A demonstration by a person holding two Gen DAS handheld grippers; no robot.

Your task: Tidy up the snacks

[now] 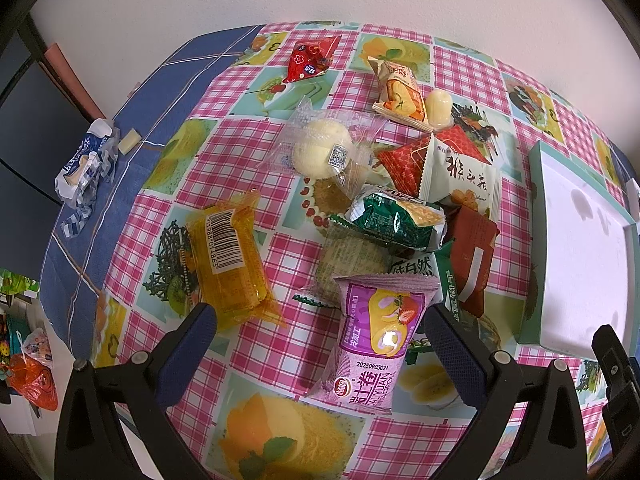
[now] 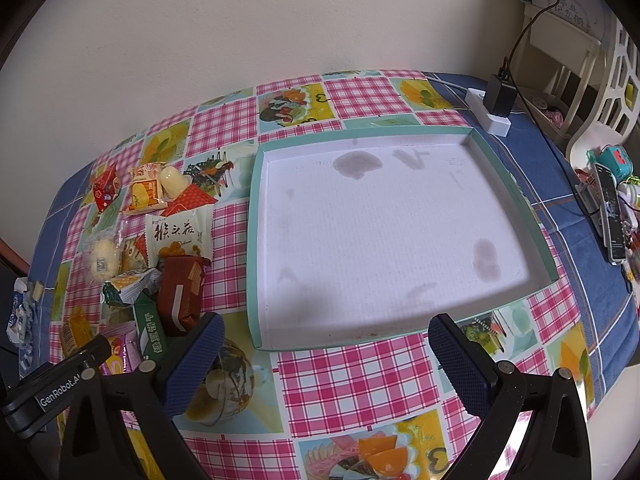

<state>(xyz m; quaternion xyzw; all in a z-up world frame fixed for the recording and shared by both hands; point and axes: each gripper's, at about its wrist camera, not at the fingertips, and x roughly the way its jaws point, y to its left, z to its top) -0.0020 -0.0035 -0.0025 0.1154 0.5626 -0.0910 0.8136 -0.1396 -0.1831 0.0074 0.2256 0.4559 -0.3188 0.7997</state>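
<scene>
A pile of wrapped snacks lies on the checkered tablecloth. In the left wrist view I see a purple cake-roll packet [image 1: 374, 344], a yellow packet [image 1: 230, 264], a green packet [image 1: 396, 220], a clear-wrapped bun [image 1: 324, 148] and a red packet [image 1: 310, 58]. My left gripper [image 1: 320, 332] is open and empty, its jaws either side of the purple packet's near end, above it. A shallow white tray with a teal rim [image 2: 256, 240] lies empty in the right wrist view. My right gripper [image 2: 324, 344] is open and empty, over the tray's near edge.
A crumpled blue-white wrapper [image 1: 86, 164] lies on the blue cloth at far left. A white power strip with a black charger [image 2: 496, 108] sits behind the tray. A phone and small toys [image 2: 612, 208] lie at the right edge. A wall runs behind the table.
</scene>
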